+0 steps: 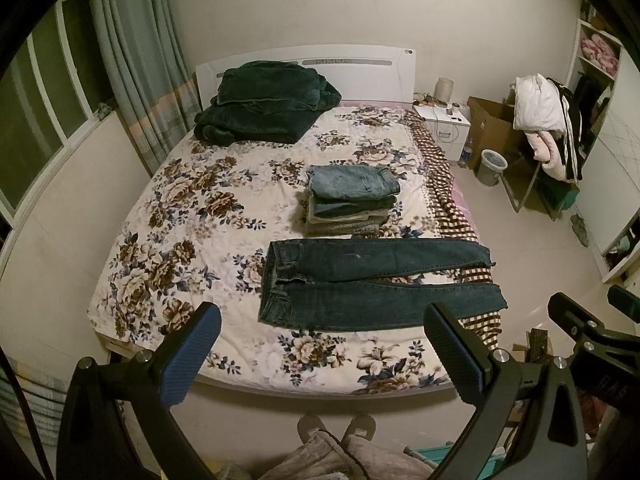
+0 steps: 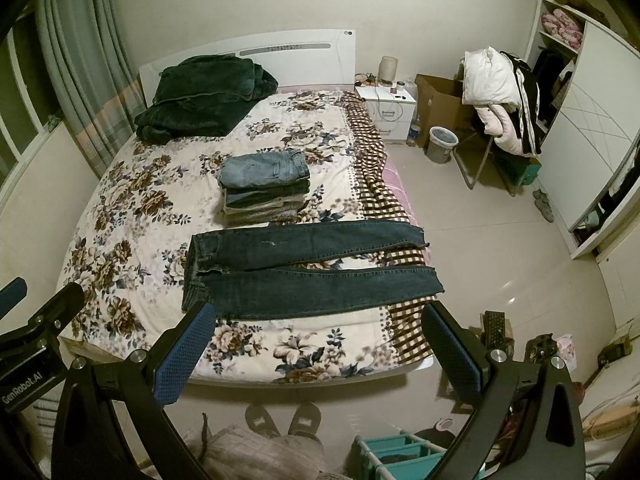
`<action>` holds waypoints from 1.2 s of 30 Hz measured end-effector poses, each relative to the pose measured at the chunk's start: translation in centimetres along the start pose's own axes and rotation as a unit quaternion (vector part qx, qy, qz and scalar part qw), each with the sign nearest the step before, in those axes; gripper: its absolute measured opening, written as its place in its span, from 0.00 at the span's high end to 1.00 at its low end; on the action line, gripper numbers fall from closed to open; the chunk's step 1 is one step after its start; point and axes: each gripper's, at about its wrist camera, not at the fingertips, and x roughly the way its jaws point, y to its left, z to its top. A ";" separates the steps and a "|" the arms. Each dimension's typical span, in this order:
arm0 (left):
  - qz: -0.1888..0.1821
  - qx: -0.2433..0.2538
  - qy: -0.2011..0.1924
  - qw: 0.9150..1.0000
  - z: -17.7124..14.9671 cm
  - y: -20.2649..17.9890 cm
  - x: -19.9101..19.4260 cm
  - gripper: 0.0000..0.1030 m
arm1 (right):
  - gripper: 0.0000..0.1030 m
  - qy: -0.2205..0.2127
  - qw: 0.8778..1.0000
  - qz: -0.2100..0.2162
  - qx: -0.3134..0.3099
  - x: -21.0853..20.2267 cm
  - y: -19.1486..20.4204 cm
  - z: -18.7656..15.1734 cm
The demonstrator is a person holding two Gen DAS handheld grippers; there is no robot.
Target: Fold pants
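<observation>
Dark blue jeans (image 1: 372, 280) lie flat across the near part of the bed, waistband at the left, both legs stretched right to the bed's edge; they also show in the right wrist view (image 2: 304, 276). My left gripper (image 1: 320, 320) is open and empty, held high above the near bed edge, apart from the jeans. My right gripper (image 2: 316, 320) is open and empty, at a like height beside it. A stack of folded pants (image 1: 352, 200) sits behind the jeans, also in the right wrist view (image 2: 266, 188).
The bed has a floral cover (image 1: 168, 240) and a checkered blanket (image 1: 448, 184) along its right side. A dark green folded blanket (image 1: 264, 104) lies by the headboard. A nightstand (image 2: 386, 112), bin (image 2: 442, 144), clothes-laden chair (image 2: 500, 108) and a teal basket (image 2: 404, 456) stand at the right.
</observation>
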 end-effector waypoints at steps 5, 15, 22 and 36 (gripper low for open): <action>0.001 0.000 0.000 1.000 0.0 0.0 0.0 0.00 | 0.00 0.001 1.000 0.001 0.000 -0.1 0.0 -0.1; 0.003 0.000 -0.001 1.000 0.0 0.0 0.0 0.00 | 0.00 -0.001 1.000 0.001 -0.001 -0.2 0.1 -0.1; 0.003 -0.001 -0.001 1.000 -0.1 0.0 -0.2 0.00 | 0.00 -0.001 1.000 0.000 -0.001 -0.2 0.1 -0.2; 0.004 0.000 -0.002 1.000 -0.1 0.0 -0.2 0.00 | 0.00 -0.002 1.000 0.000 0.000 -0.3 0.1 -0.1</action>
